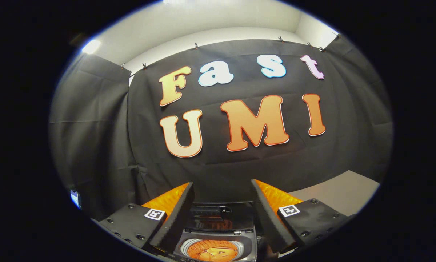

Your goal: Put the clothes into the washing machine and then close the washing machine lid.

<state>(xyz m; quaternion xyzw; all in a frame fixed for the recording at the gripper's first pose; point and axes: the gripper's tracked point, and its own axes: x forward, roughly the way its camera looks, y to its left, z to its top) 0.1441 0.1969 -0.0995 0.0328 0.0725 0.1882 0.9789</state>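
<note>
We held the fingers (221, 203) spread and empty above the washing machine (218, 233) — its lid (219, 216) stood up, orange clothes (213, 251) already in the drum. Closing that lid seemed next — it called for reaching behind its top edge.

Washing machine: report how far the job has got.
Done, by the look of it: an orange garment lies in the drum of the washing machine. In hand: nothing; the hand-held gripper is open, its fingers spread above the machine. Left: the lid stands raised behind the drum and needs closing.
</note>
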